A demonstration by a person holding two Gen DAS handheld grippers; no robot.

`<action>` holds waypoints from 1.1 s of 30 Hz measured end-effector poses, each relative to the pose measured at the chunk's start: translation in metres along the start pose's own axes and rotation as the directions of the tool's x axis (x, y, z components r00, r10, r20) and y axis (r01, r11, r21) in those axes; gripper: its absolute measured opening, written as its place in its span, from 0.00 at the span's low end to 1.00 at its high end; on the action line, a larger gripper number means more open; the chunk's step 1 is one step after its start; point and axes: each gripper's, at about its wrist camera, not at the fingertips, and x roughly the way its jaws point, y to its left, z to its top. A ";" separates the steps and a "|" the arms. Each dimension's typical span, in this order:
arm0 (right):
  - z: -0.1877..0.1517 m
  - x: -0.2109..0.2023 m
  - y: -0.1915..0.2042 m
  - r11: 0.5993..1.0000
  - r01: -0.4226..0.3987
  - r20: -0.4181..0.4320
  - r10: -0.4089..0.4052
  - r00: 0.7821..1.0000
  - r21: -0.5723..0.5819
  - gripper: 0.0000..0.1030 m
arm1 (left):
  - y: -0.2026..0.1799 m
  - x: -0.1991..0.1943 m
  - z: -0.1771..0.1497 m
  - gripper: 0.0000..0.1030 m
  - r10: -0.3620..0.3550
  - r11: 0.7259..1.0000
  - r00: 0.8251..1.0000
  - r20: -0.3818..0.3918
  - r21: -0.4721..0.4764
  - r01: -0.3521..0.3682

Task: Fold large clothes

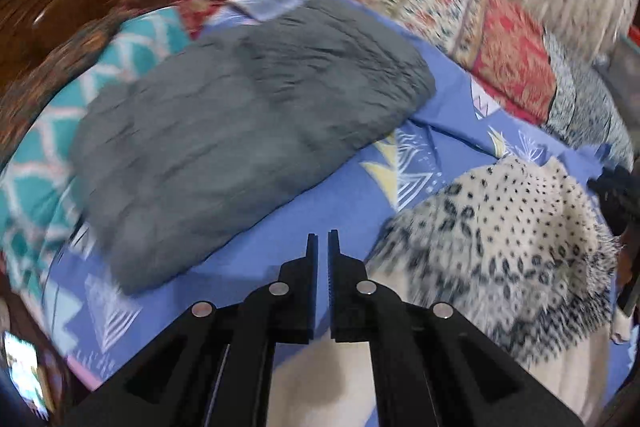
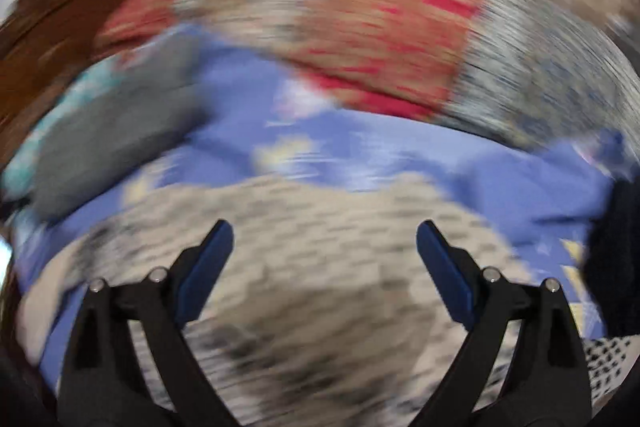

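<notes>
While angled down over spotted garment (image 2: 320, 267): left tool (image 1: 323, 239) together, empty; right tool (image 2: 325, 239) apart.

Both my cameras gave round fisheye pictures with black corners, and straight lines bowed hard toward the rims. The light was soft, even and indoor, fairly bright, with no hard shadows and no clear source. In the left wrist view my gripper's metal pins (image 1: 279, 289) caught small glints, and the near black parts stayed sharp while the grey cloth (image 1: 240, 131) and the far patterned bedding smeared slightly. A bright, washed-out patch glared at the near left edge. The right wrist view was far worse: the spotted cloth (image 2: 304, 267) and everything beyond streaked sideways, only my fingers (image 2: 208, 263) staying crisp.
</notes>
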 end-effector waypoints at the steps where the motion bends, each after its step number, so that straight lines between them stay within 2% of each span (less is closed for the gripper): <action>1: -0.004 -0.008 0.036 0.994 -0.052 -0.002 0.052 0.999 -0.095 0.87 | 0.011 -0.010 -0.012 0.27 0.008 1.000 1.000 0.003 -0.014 -0.008; 2: -0.007 -0.013 0.060 0.983 -0.078 -0.005 0.078 0.997 -0.165 0.87 | 0.018 -0.017 -0.023 0.27 0.015 1.000 1.000 0.001 -0.026 -0.015; 4: -0.025 -0.022 0.139 0.911 -0.133 -0.035 0.130 0.991 -0.391 0.87 | 0.037 -0.030 -0.051 0.27 0.024 0.998 1.000 -0.020 -0.055 -0.025; 6: -0.050 -0.029 0.210 0.799 -0.182 -0.073 0.172 0.982 -0.573 0.87 | 0.053 -0.037 -0.075 0.27 0.023 0.996 0.999 -0.047 -0.079 -0.027; 8: -0.080 -0.035 0.266 0.691 -0.239 -0.124 0.212 0.969 -0.683 0.86 | 0.070 -0.045 -0.101 0.27 0.021 0.994 0.997 -0.073 -0.106 -0.029; 11: -0.119 -0.043 0.327 0.575 -0.262 -0.154 0.229 0.961 -0.775 0.85 | 0.097 -0.059 -0.134 0.27 0.014 0.990 0.997 -0.081 -0.141 -0.026; 14: -0.149 -0.047 0.366 0.457 -0.193 -0.106 0.209 0.972 -0.868 0.85 | 0.119 -0.070 -0.158 0.27 0.002 0.985 0.997 -0.078 -0.170 -0.016; 17: -0.169 -0.039 0.396 0.379 -0.181 -0.116 0.188 0.975 -0.908 0.85 | 0.140 -0.076 -0.174 0.27 -0.009 0.978 0.997 -0.072 -0.208 -0.006; 19: -0.173 -0.028 0.409 0.349 -0.193 -0.136 0.181 0.974 -0.917 0.85 | 0.151 -0.078 -0.179 0.27 -0.023 0.971 0.998 -0.065 -0.239 0.007; 20: -0.175 -0.022 0.416 0.345 -0.215 -0.162 0.175 0.971 -0.914 0.77 | 0.156 -0.079 -0.181 0.27 -0.029 0.968 0.998 -0.061 -0.251 0.013; 21: -0.181 -0.019 0.426 0.343 -0.230 -0.181 0.168 0.969 -0.911 0.62 | 0.159 -0.080 -0.182 0.27 -0.032 0.966 0.998 -0.056 -0.259 0.017; 22: -0.181 -0.013 0.433 0.338 -0.234 -0.196 0.142 0.970 -0.912 0.16 | 0.161 -0.082 -0.183 0.27 -0.032 0.965 0.998 -0.051 -0.262 0.018; 23: -0.175 -0.011 0.438 0.350 -0.208 -0.181 0.110 0.977 -0.913 0.08 | 0.161 -0.084 -0.183 0.27 -0.033 0.965 0.998 -0.046 -0.263 0.020; 24: -0.167 -0.015 0.439 0.372 -0.206 -0.169 0.130 0.977 -0.905 0.08 | 0.163 -0.086 -0.183 0.27 -0.035 0.965 0.999 -0.038 -0.263 0.024; 27: -0.116 -0.059 0.417 0.458 -0.178 -0.096 0.197 0.976 -0.871 0.07 | 0.164 -0.094 -0.181 0.27 -0.039 0.965 0.999 -0.014 -0.260 0.033; 30: -0.053 -0.109 0.365 0.549 -0.127 -0.006 0.217 0.976 -0.826 0.08 | 0.161 -0.094 -0.174 0.27 -0.052 0.965 0.999 -0.006 -0.256 0.049; 33: -0.005 -0.156 0.292 0.636 -0.038 0.091 0.170 0.981 -0.771 0.08 | 0.144 -0.089 -0.159 0.27 -0.083 0.969 0.997 0.001 -0.232 0.081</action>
